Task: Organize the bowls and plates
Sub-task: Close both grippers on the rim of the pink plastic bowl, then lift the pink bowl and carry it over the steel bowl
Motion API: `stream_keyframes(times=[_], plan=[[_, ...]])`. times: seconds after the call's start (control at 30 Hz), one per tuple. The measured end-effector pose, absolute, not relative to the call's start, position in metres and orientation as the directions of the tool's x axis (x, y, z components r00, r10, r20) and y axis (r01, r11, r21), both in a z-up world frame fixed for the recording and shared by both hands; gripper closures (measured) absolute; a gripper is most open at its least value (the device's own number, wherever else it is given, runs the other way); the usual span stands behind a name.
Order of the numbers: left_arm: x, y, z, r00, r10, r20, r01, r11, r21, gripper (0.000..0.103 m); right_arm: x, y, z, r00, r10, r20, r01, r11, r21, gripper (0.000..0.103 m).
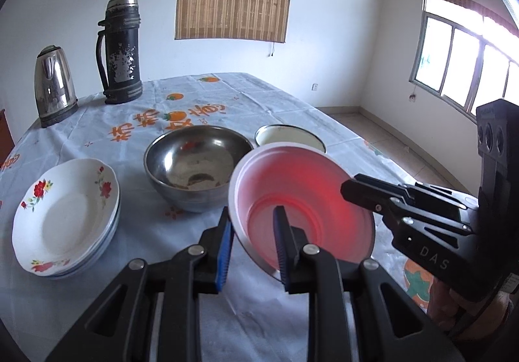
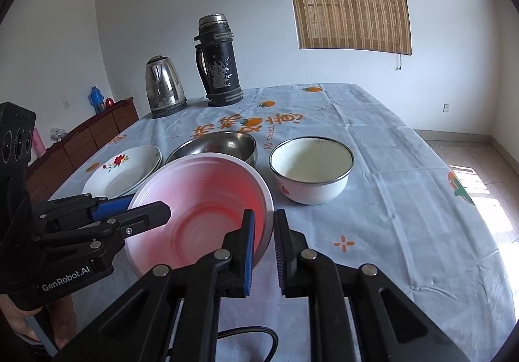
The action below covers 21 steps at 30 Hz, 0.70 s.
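Left hand-held gripper (image 1: 253, 232) and right hand-held gripper (image 2: 263, 232) each clamp narrowly on opposite rims of the pink bowl (image 1: 301, 206), held above the worktop (image 1: 259, 96) before the steel bowl (image 1: 198, 164), its mouth tilted up toward the cameras.

Your pink bowl (image 1: 301, 199) hangs tilted, its rim pinched between both pairs of fingers. Past your fingers sit a steel bowl (image 1: 198, 164), a white bowl (image 2: 311, 170) and stacked flowered plates (image 1: 65, 216).
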<state>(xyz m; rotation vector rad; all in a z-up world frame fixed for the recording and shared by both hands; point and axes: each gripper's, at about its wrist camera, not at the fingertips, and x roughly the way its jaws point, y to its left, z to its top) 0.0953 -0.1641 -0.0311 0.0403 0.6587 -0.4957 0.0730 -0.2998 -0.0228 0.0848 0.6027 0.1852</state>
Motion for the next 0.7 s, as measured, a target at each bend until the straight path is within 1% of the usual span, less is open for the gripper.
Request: stream_keyframes(times=[0.2, 0.57, 0.7], plan=[[0.112, -0.161, -0.016, 0.672, -0.453, -0.586, 0.461, 0.875, -0.147, 0.08, 0.082, -0.302, -0.007, 0.82, 0.209, -0.533, -0.15, 0.977, 0.152, 0.09], [0.141, -0.152, 0.014, 0.687, -0.478, -0.547, 0.469, 0.867, -0.169, 0.081, 0.102, -0.298, 0.024, 0.85, 0.21, -0.484, -0.164, 0.977, 0.136, 0.09], [0.158, -0.147, 0.022, 0.68, -0.494, -0.541, 0.468, 0.861, -0.198, 0.081, 0.114, -0.295, 0.036, 0.86, 0.205, -0.468, -0.165, 0.978, 0.125, 0.09]])
